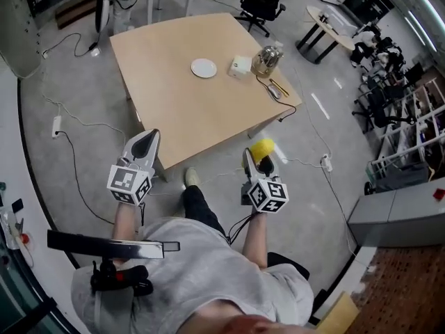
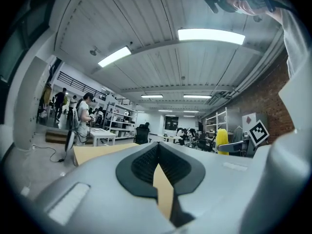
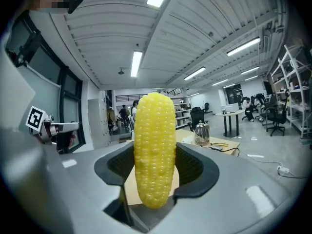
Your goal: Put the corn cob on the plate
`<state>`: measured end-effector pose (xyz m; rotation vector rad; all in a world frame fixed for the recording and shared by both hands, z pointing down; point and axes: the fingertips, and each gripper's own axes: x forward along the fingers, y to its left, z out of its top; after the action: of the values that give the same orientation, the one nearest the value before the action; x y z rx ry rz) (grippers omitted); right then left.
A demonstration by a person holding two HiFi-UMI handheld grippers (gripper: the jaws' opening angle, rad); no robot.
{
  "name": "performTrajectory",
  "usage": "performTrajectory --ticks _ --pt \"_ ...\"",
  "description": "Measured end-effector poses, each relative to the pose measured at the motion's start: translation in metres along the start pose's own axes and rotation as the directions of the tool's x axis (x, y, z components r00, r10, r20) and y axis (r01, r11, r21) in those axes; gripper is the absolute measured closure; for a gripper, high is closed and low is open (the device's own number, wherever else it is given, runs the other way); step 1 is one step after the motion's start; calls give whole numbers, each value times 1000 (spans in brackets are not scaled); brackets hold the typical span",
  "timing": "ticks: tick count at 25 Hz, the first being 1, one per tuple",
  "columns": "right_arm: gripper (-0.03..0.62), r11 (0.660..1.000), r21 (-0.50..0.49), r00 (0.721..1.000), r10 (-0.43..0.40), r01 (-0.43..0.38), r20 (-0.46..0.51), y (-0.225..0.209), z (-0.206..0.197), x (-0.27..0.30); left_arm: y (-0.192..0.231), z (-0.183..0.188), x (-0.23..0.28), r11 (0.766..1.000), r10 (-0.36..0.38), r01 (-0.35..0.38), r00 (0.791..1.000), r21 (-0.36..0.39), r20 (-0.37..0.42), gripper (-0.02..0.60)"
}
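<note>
corn held, plate far off

nearest the person, the right gripper (image 1: 250,157) clamps the yellow corn cob (image 3: 154,150) upright between its jaws — short of the wooden table (image 1: 174,110). the left gripper (image 1: 149,141), to its left, has jaws pressed together, nothing in them. far across the table sits the white plate (image 1: 204,67), a kettle (image 1: 265,60) to its right.

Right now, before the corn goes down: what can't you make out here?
Plate: head view, too small to check its surface; not visible in either gripper view.
Small items beside the kettle: head view, too small to identify.
Corn cob: head view, mostly hidden by the right gripper; only a yellow end shows.
</note>
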<state>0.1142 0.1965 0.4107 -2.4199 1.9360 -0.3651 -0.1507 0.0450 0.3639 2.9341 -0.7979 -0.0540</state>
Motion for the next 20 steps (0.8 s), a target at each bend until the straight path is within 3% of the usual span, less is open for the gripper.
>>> performTrajectory --ticks 8,20 --pt "340 995 2 995 99 -99 -20 -5 4 89 46 2 27 992 123 -123 992 22 -7 561" --pt "340 984 25 980 176 -174 -97 -37 5 206 83 -11 113 984 180 -180 980 8 -82 561"
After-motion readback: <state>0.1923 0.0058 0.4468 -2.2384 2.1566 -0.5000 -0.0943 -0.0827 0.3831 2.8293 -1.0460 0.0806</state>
